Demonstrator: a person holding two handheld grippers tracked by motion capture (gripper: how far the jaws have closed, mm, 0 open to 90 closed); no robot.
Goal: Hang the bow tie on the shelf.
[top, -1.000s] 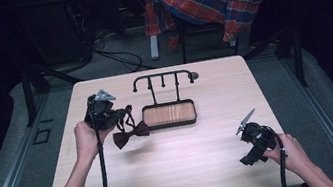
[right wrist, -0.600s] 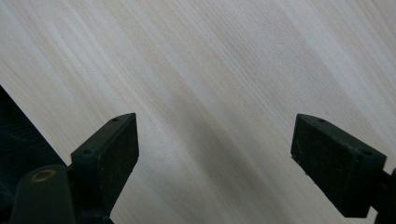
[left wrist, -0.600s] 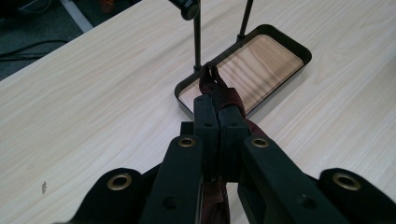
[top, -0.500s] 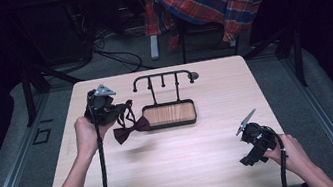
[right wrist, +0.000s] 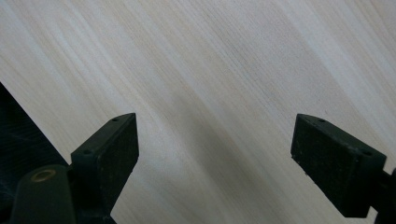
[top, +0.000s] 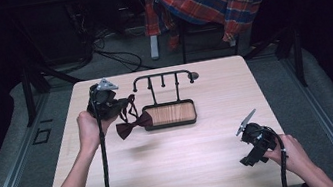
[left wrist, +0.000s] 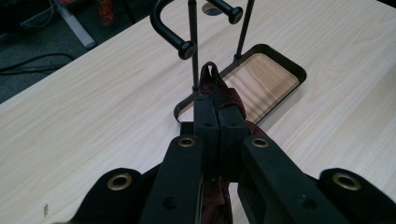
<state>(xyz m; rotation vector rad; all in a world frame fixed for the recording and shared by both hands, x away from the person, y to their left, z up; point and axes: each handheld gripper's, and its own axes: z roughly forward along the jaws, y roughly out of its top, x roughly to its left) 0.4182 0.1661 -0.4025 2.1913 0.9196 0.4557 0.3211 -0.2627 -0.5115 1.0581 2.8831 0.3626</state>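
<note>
On the pale wooden table (top: 175, 163) we see a black-rimmed tray (top: 170, 114) with a wood-grain floor that looks bare, and from its far edge rises a black rack (top: 162, 80) of thin posts under a curved bar. Our left gripper (top: 118, 106) is raised just left of the tray with its jaws clamped tight on the strap of a dark red bow tie (top: 133, 126), whose bow hangs below beside the tray's left rim, while our right gripper (top: 250, 157) sits low near the table's front right corner, jaws spread wide over bare wood
</note>
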